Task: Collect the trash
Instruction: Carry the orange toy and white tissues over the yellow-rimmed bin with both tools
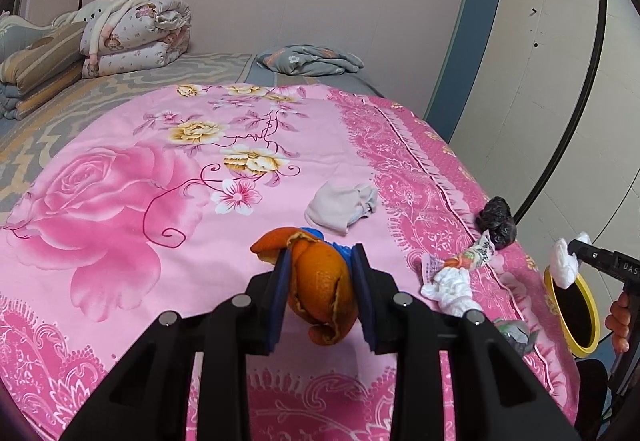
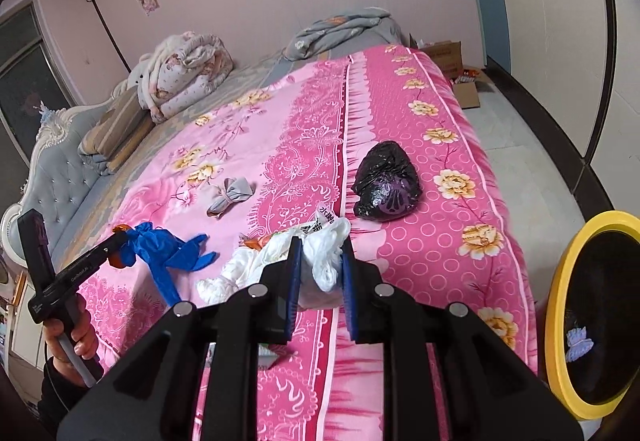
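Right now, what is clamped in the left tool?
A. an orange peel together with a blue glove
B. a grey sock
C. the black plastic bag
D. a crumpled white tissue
A: the left tool is shut on an orange peel, with a blue glove hanging from the same grip in the right wrist view; the white tissue sits in the right tool.

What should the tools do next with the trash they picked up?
Probably carry the right tool sideways over the yellow-rimmed bin and let go: it already pinches a white tissue wad, and the bin stands open beside the bed. The left tool, gripping orange peel, could follow.
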`<action>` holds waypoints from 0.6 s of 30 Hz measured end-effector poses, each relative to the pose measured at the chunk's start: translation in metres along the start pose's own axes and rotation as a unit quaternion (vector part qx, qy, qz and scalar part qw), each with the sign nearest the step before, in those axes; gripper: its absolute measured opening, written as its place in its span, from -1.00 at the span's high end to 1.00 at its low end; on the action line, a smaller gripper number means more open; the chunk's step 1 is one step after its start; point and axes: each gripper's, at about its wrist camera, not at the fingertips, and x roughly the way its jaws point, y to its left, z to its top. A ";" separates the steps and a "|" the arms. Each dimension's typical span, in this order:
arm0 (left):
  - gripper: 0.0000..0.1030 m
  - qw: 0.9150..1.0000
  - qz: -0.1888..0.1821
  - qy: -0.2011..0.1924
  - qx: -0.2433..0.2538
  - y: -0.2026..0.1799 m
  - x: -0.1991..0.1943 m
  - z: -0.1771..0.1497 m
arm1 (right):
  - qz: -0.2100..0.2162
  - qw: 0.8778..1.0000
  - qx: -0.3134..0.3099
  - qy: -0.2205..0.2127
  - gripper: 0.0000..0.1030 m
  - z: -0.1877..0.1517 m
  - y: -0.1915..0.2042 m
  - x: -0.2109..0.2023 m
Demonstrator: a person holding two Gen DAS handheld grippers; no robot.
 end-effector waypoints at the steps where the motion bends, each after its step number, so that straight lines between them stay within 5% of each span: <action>1: 0.44 1.000 0.000 0.004 0.000 0.000 -0.001 -0.002 | 0.000 1.000 0.000 -0.001 0.66 -0.001 0.000 -0.002; 8: 0.44 1.000 0.006 0.019 -0.009 0.006 -0.010 -0.019 | 0.004 1.000 -0.002 -0.007 0.66 -0.003 0.001 -0.019; 18: 0.46 1.000 -0.003 -0.026 0.003 -0.014 -0.056 -0.001 | 0.012 0.999 -0.005 -0.040 0.66 0.002 0.002 -0.053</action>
